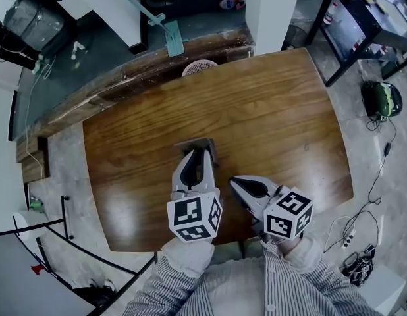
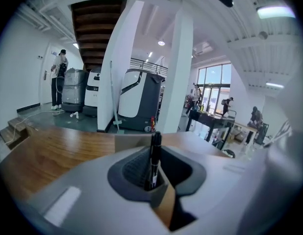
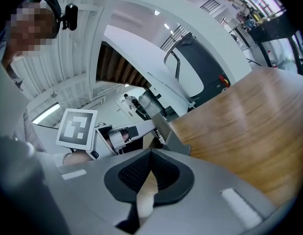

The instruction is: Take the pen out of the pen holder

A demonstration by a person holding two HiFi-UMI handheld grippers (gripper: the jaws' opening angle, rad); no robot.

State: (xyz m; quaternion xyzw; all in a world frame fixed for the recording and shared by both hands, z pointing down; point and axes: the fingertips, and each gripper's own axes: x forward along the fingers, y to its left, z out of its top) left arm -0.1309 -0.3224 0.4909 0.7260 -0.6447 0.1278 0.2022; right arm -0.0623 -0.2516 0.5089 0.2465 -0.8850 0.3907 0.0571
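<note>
Our L gripper (image 1: 201, 155) was clamped on the pen (image 2: 153, 161), which stood upright at the pen holder (image 1: 193, 143) on the table (image 1: 276, 110). R gripper (image 1: 235, 180) was closed, empty, just beside. Risk: pen could've tilted in the pads, snagged the rim & tipped the unbraced holder.

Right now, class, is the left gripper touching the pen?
Touching. The left gripper view shows the pen standing upright between the pads of the left gripper, which press on it from both sides with no gap.
</note>
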